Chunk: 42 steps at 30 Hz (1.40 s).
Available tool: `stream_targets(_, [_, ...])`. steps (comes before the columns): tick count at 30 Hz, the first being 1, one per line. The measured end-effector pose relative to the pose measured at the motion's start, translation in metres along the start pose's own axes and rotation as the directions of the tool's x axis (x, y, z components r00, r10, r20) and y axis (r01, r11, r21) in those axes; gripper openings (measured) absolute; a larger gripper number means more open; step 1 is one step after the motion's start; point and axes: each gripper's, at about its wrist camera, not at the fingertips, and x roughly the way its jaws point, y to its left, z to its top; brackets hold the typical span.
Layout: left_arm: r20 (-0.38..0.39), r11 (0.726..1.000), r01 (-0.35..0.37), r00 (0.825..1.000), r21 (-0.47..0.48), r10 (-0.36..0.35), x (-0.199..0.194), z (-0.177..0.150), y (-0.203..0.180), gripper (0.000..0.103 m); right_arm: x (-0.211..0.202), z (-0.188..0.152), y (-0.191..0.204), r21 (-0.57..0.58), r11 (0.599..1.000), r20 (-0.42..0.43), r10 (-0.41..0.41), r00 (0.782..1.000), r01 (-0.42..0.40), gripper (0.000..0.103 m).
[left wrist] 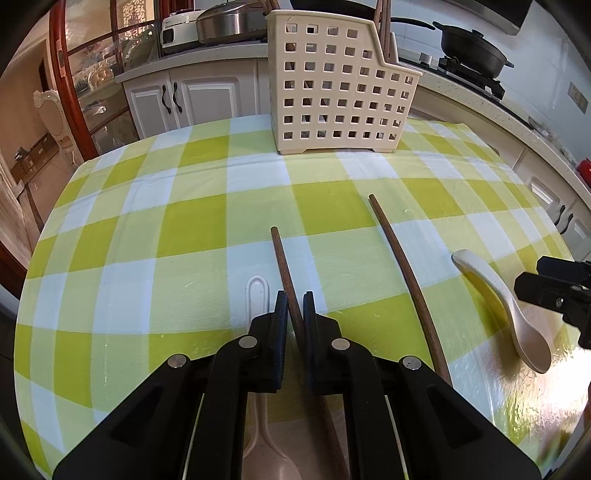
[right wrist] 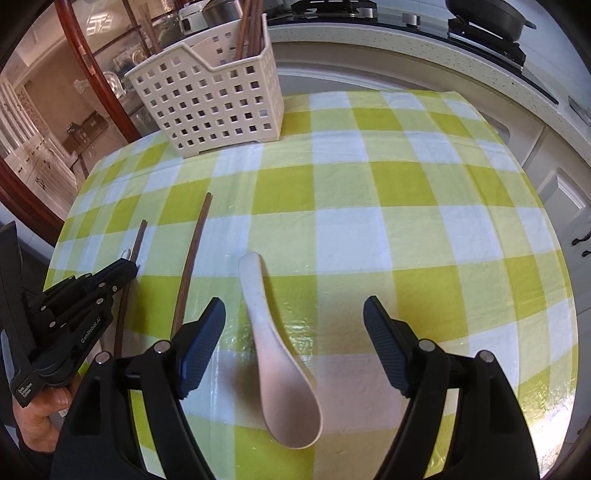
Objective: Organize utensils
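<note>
My left gripper is shut on a brown wooden chopstick low over the checked table. A second chopstick lies on the cloth just to its right. A white spoon lies under the left gripper, mostly hidden. My right gripper is open, its fingers on either side of a second white spoon lying on the cloth and not touching it. The cream perforated utensil holder stands at the far edge with several chopsticks in it.
The table has a green and white checked cloth. Behind it run kitchen counters with a black pot on a stove and a rice cooker. A glass cabinet stands at the left.
</note>
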Motion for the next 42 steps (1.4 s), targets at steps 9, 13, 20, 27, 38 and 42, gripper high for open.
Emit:
stream_targets(9, [0.018,0.998,0.062,0.998,-0.01,-0.062,-0.008,0.002,-0.003,0.004,0.006,0.001,0.019,-0.033,0.999,-0.016,0.032,0.999,-0.033,0.075])
stream_targets(13, [0.051,0.996,0.09,0.995,-0.016,-0.089,-0.017,0.004,-0.002,0.004,0.007,0.002,0.027,-0.048,0.996,-0.01,0.07,0.997,-0.07,0.075])
stream_targets(20, [0.097,0.992,0.12,0.989,-0.034,-0.116,-0.03,0.008,0.006,0.004,0.016,0.004,0.041,-0.063,0.994,-0.038,0.089,0.995,-0.092,0.075])
stream_targets(27, [0.106,0.989,0.14,0.985,-0.044,-0.134,-0.029,0.007,0.009,0.004,0.022,0.005,0.047,-0.054,0.994,-0.076,0.09,0.993,-0.094,0.075])
stream_targets(38, [0.108,0.988,0.146,0.984,-0.049,-0.14,-0.028,0.005,0.011,0.004,0.018,0.005,0.048,-0.018,0.999,-0.072,-0.035,0.997,0.033,0.075])
stream_targets(42, [0.108,0.988,0.143,0.985,-0.051,-0.137,-0.028,0.004,0.012,0.004,0.019,0.004,0.051,-0.02,0.999,-0.1,-0.038,0.994,0.036,0.075])
